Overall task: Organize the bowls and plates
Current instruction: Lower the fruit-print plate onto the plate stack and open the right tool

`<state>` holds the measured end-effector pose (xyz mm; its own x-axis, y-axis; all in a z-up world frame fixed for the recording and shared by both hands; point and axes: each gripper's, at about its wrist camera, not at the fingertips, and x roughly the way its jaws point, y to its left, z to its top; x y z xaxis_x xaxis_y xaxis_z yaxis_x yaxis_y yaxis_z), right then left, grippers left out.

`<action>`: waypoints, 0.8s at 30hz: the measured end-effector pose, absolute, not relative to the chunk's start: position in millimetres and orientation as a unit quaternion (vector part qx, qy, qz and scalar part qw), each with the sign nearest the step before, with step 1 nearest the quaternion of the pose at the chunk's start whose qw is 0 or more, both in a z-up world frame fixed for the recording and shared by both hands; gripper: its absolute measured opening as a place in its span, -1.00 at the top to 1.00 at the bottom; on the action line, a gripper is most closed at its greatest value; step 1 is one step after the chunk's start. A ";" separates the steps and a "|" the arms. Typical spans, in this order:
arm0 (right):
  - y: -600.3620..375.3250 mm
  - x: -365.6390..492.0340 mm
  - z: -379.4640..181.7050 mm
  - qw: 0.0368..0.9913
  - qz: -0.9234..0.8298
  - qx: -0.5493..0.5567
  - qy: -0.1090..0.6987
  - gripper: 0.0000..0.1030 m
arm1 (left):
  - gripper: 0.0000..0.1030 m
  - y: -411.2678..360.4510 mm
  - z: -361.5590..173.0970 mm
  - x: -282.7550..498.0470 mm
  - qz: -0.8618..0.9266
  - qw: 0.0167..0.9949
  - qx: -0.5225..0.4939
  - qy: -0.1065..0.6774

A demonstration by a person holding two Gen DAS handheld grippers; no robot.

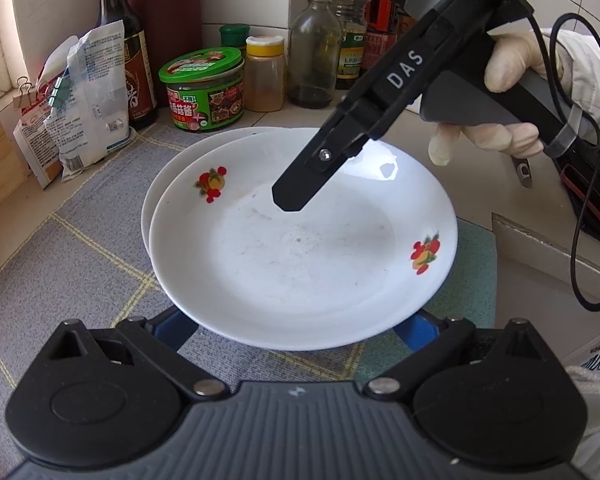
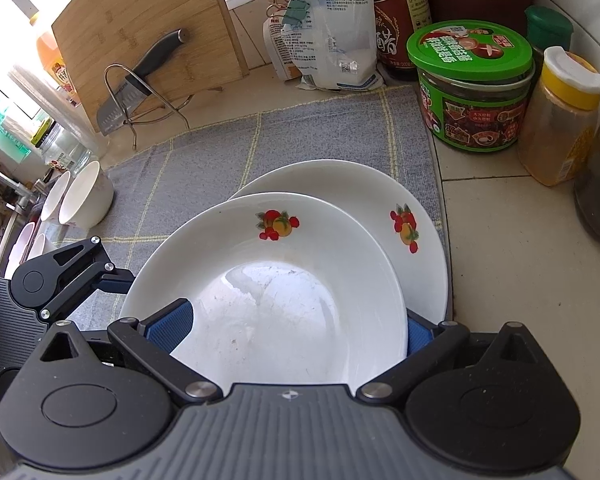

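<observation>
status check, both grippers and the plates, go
Right gripper clamped on the top plate rim. Left gripper open, jaws straddling the near rim. Second plate beneath, offset. Green-lidded jar close beside.

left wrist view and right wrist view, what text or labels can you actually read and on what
"DAS": white letters on the black body of the right gripper, left wrist view.
"香菇酱": on the green-lidded jar.
"醋": large character on the dark bottle, right wrist view.
Green-labelled oil bottle: print too small to read.
White bag: fine print and a code, too small to read.
Plates: fruit pictures only, no text.
</observation>
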<state>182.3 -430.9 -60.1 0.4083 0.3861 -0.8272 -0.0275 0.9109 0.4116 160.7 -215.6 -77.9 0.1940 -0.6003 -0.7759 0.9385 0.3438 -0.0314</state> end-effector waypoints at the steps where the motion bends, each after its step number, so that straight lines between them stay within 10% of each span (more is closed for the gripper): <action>1: -431.4 181.4 -60.2 0.822 0.124 0.170 0.530 -1.00 | -0.96 -216.0 -77.9 160.8 -0.522 0.736 0.236 0.360; 24: -435.1 166.2 -55.9 0.826 0.102 0.175 0.526 -1.00 | -0.96 -227.3 -83.8 173.8 -0.504 0.740 0.265 0.356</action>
<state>166.2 -435.1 -55.9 0.4254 0.3521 -0.8337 0.0156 0.9182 0.3957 173.8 -227.3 -83.8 0.2371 -0.5582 -0.7951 0.9359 0.3506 0.0330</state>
